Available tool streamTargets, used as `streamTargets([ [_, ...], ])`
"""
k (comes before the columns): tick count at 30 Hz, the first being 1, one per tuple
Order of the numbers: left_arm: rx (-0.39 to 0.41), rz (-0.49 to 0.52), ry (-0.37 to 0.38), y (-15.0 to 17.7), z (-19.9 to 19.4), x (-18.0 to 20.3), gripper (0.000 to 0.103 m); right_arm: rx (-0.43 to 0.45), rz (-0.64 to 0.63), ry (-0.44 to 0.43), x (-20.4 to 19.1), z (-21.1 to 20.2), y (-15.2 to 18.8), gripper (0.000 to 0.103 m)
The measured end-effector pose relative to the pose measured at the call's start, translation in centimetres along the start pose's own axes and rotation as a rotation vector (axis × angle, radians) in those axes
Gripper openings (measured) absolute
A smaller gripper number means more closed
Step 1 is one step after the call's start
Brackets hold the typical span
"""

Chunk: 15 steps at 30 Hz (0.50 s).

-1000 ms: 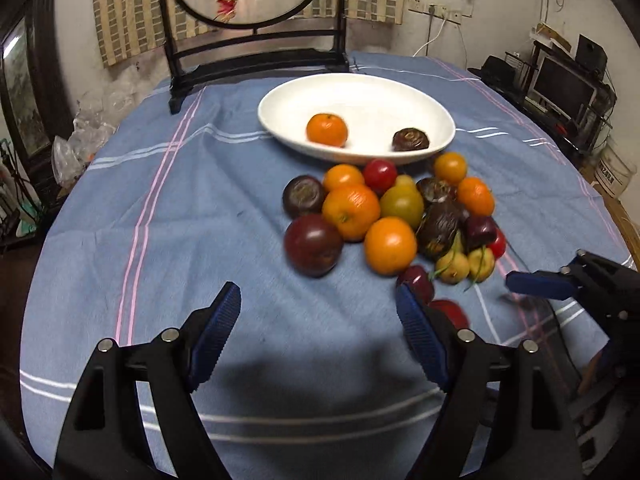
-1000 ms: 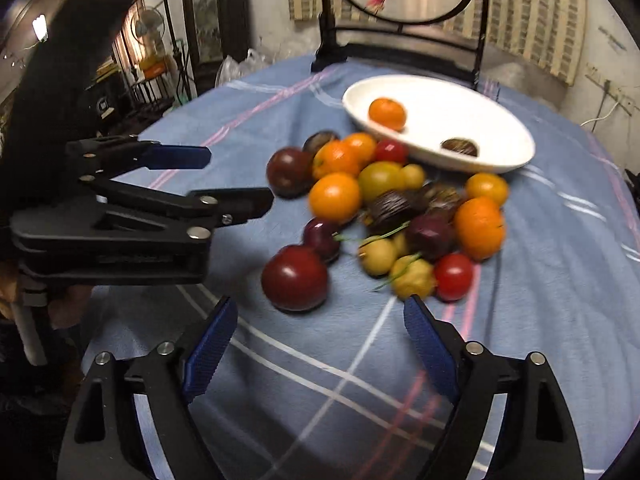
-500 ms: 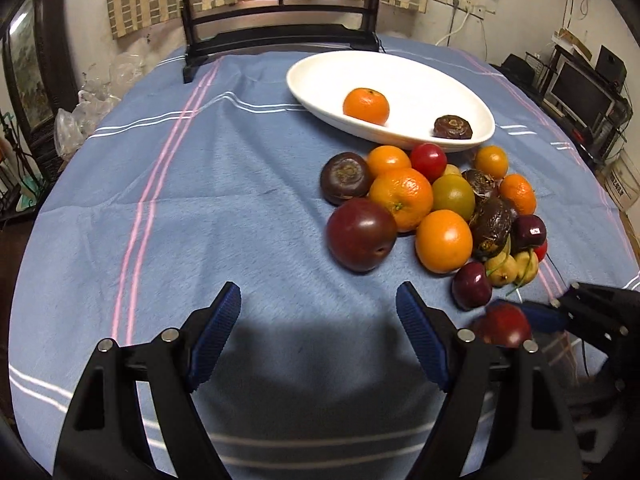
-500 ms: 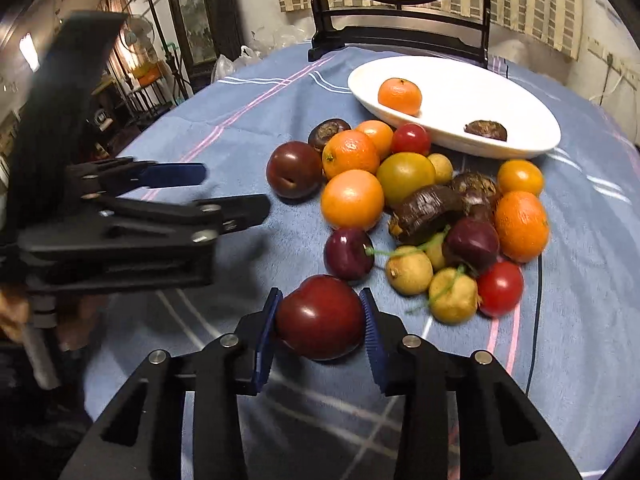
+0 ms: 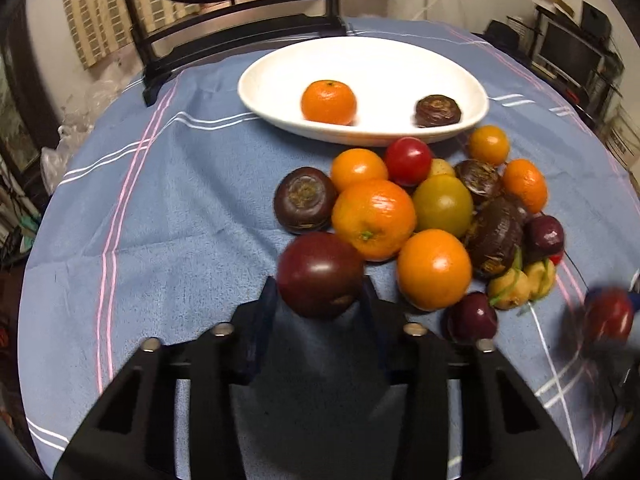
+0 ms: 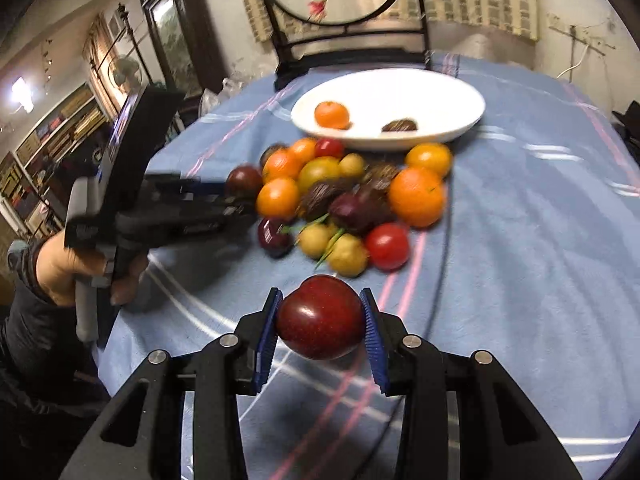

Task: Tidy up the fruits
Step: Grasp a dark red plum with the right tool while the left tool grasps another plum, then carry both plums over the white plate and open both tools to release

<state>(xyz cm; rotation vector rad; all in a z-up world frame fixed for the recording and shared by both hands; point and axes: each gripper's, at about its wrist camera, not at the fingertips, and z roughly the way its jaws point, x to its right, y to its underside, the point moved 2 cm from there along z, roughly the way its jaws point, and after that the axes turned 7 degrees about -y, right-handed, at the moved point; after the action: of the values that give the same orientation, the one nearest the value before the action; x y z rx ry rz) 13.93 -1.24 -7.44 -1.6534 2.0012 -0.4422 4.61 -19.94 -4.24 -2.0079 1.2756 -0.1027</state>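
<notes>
No brand, label or readable writing showed in either view. At the far left of the right-wrist view a hand [image 6: 86,258] in a dark sleeve gripped the handle of the left gripper [image 6: 236,196], smeared by motion blur; its jaws had just been closing, and in its own view the left gripper [image 5: 320,294] was clamped on a dark plum [image 5: 320,274] at the near left edge of the fruit pile [image 5: 432,216], the blue pads mostly hidden behind the fruit. The pile lay on the blue striped tablecloth [image 5: 168,216] just in front of the white bowl [image 5: 264,94], which held one small orange [image 5: 328,102] and one wrinkled dark fruit [image 5: 437,111]. Several dark fruits deep in the pile were half covered by oranges and hard to name. Farther right, the right gripper [image 6: 322,318] was closed tight on a red plum [image 6: 322,316], held clear of the pile and nearer the camera; whether it touched the cloth could not be told. In the left-wrist view that same red plum [image 5: 608,314] appeared only as a blur at the right edge, its gripper cut off.
</notes>
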Motion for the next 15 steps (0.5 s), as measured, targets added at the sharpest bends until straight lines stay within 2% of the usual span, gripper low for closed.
streamTargets([
  [5,0.028,0.01,0.072,-0.2,-2.2,-0.4,0.039,0.078,-0.024,0.059,1.6,-1.8,-3.2,0.039],
  [7,0.065,0.001,0.107,-1.2,-3.6,-0.7,0.039,0.112,-0.043,0.088,2.3,-1.9,-5.0,0.039],
  [11,0.124,-0.035,0.149,-4.6,-5.1,-1.3,0.039,0.17,-0.077,0.128,3.6,-0.7,-9.6,0.039],
  [15,0.146,-0.088,0.123,-9.3,-3.1,-1.4,0.039,0.17,-0.076,0.13,4.8,2.8,-13.3,0.04],
])
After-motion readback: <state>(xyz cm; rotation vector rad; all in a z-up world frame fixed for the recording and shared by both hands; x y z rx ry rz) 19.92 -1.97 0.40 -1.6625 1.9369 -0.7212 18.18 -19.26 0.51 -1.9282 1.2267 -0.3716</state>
